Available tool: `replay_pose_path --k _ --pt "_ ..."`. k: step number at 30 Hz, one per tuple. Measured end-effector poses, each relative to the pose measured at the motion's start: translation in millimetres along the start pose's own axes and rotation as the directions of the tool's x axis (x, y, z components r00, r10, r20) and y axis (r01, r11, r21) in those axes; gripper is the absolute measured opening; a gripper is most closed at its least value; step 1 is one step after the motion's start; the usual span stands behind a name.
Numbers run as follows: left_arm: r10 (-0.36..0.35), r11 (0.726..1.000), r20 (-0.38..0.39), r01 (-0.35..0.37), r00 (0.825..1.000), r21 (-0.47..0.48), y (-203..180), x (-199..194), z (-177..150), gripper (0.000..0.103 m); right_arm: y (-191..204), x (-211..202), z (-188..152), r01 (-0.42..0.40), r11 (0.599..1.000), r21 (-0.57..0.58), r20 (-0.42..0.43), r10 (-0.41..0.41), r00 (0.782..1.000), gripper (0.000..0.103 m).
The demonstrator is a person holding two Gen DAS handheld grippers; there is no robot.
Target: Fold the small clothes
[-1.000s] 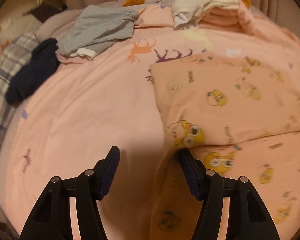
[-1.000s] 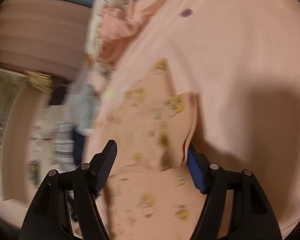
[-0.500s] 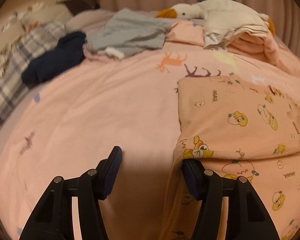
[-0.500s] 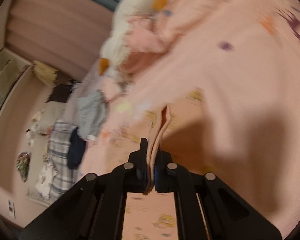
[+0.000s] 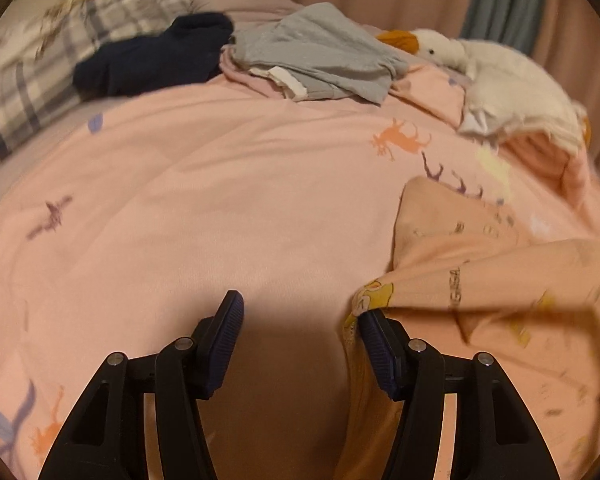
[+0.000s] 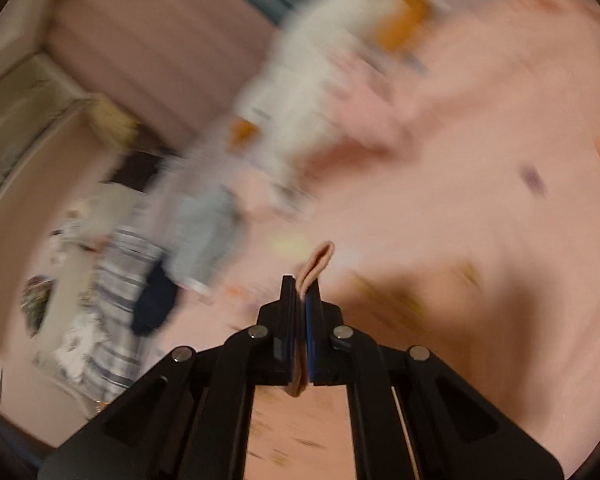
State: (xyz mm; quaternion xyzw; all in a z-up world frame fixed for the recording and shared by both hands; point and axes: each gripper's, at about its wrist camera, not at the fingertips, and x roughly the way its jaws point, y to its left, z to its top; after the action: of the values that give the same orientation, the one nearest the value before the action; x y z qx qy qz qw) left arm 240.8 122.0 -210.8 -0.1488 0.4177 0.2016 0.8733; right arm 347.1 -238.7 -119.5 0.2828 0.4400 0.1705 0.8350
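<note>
Peach garment (image 6: 314, 266) pinched btwn right fingers (image 6: 288, 312), seemingly.

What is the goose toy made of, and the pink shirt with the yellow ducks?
The goose toy looks like fuzzy white plush with an orange beak, probably stuffed. The pink shirt seems soft, thin knit cloth, maybe cotton: matte, it drapes and creases.

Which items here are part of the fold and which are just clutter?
In the job:
- peach cartoon-print garment
- right gripper, shut on a fold of that garment
- left gripper, open, garment edge against one finger

Lying about:
- grey garment
- navy garment
- plush goose
- plaid bedding
- pink bedspread
</note>
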Motion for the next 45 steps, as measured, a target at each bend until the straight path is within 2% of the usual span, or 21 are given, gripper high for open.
replay_pose_path --k 1,5,8,11,13,15,17,19,22,23,25,27,30,31,33,35,37,39,40,43,45 --pt "0.014 1.0 -0.008 -0.014 1.0 0.028 -4.3 -0.1 -1.3 0.062 -28.6 10.4 -14.0 0.082 0.996 0.02 -0.049 -0.081 0.996 0.006" --pt "-0.018 1.0 -0.052 0.018 0.999 -0.003 4.4 -0.8 0.7 0.063 -84.4 25.3 -53.0 0.172 0.984 0.049 -0.174 -0.161 0.971 0.004" --pt "-0.046 0.999 -0.093 0.044 0.995 -0.028 8.9 -3.4 5.1 0.063 -93.7 12.3 -57.1 0.133 0.988 0.084 -0.161 -0.119 0.98 0.004" --pt "-0.069 0.996 -0.144 0.061 0.987 -0.063 10.8 -6.5 9.4 0.063 -82.9 0.1 -47.9 0.255 0.967 0.007 -0.118 -0.252 0.96 0.005" --pt "-0.089 0.994 -0.176 0.077 0.98 -0.076 11.0 -17.1 12.0 0.063 -79.0 -9.0 -40.3 0.301 0.953 -0.021 -0.096 -0.301 0.949 0.005" --pt "-0.132 0.99 -0.142 0.125 0.981 -0.058 10.5 -36.9 16.1 0.063 -74.1 -17.1 -35.6 0.264 0.964 -0.037 -0.094 -0.266 0.959 0.01" --pt "-0.162 0.987 -0.094 0.16 0.982 -0.03 9.4 -53.0 22.6 0.063 -63.1 -18.3 -33.8 0.264 0.962 -0.074 -0.114 -0.271 0.956 0.012" --pt "-0.187 0.982 -0.05 0.187 0.981 0.004 5.3 -62.0 36.4 0.063 -45.1 -12.4 -33.7 0.269 0.954 -0.131 -0.114 -0.284 0.952 0.021" --pt "-0.295 0.952 -0.032 0.296 0.955 0.083 -11.9 -49.1 62.9 0.063 -30.3 -4.3 -41.6 0.219 0.963 -0.159 -0.108 -0.237 0.965 0.037" --pt "-0.298 0.948 -0.043 0.301 0.954 0.103 -19.5 -40.8 71.0 0.063 -30.8 -2.5 -46.4 0.198 0.97 -0.142 -0.108 -0.214 0.971 0.042" --pt "-0.265 0.95 -0.066 0.272 0.962 0.156 -35.0 -25.2 83.5 0.063 -36.0 8.3 -52.5 0.149 0.985 -0.087 -0.125 -0.159 0.979 0.043" --pt "-0.27 0.933 -0.136 0.294 0.953 0.207 -49.5 -4.8 93.1 0.063 -41.9 21.3 -53.3 0.126 0.991 -0.047 -0.16 -0.132 0.978 0.043" --pt "-0.286 0.926 -0.258 0.336 0.923 0.174 -67.2 25.4 93.5 0.063 -46.1 27.9 -52.0 0.142 0.989 -0.035 -0.148 -0.145 0.978 0.043" --pt "-0.277 0.918 -0.278 0.339 0.92 0.207 -78.6 33.5 91.0 0.063 -50.1 29.9 -51.6 0.131 0.991 -0.019 -0.14 -0.132 0.981 0.043" --pt "-0.236 0.904 -0.27 0.313 0.933 0.293 -94.6 38.5 81.6 0.063 -57.6 30.9 -53.1 0.083 0.996 0.013 -0.137 -0.081 0.987 0.043" --pt "-0.143 0.864 -0.281 0.258 0.949 0.432 -118.3 49.8 65.9 0.063 -63.4 28.8 -53.6 0.048 0.998 0.036 -0.129 -0.043 0.991 0.043" --pt "-0.07 0.838 -0.253 0.195 0.965 0.51 -130.9 57.4 53.6 0.063 -71.3 24.4 -52.5 -0.004 0.998 0.062 -0.103 0.01 0.995 0.043" --pt "-0.073 0.836 -0.163 0.15 0.984 0.528 -136.3 50.9 46.5 0.043 -79.6 23.2 -52.9 -0.043 0.997 0.07 -0.065 0.047 0.997 0.042" --pt "-0.065 0.837 -0.153 0.138 0.986 0.529 -137.8 50.3 44.5 0.02 -83.2 24.0 -53.8 -0.061 0.995 0.076 -0.056 0.065 0.996 0.041" --pt "0.046 0.849 -0.063 -0.006 0.997 0.528 -140.1 54.2 46.1 0.005 -100.0 26.0 -57.1 -0.166 0.981 0.096 -0.041 0.17 0.985 0.037" --pt "0.144 0.842 0.022 -0.134 0.989 0.523 -134.1 61.2 52.9 0.003 -106.0 24.0 -55.5 -0.192 0.975 0.109 -0.038 0.197 0.98 0.031"
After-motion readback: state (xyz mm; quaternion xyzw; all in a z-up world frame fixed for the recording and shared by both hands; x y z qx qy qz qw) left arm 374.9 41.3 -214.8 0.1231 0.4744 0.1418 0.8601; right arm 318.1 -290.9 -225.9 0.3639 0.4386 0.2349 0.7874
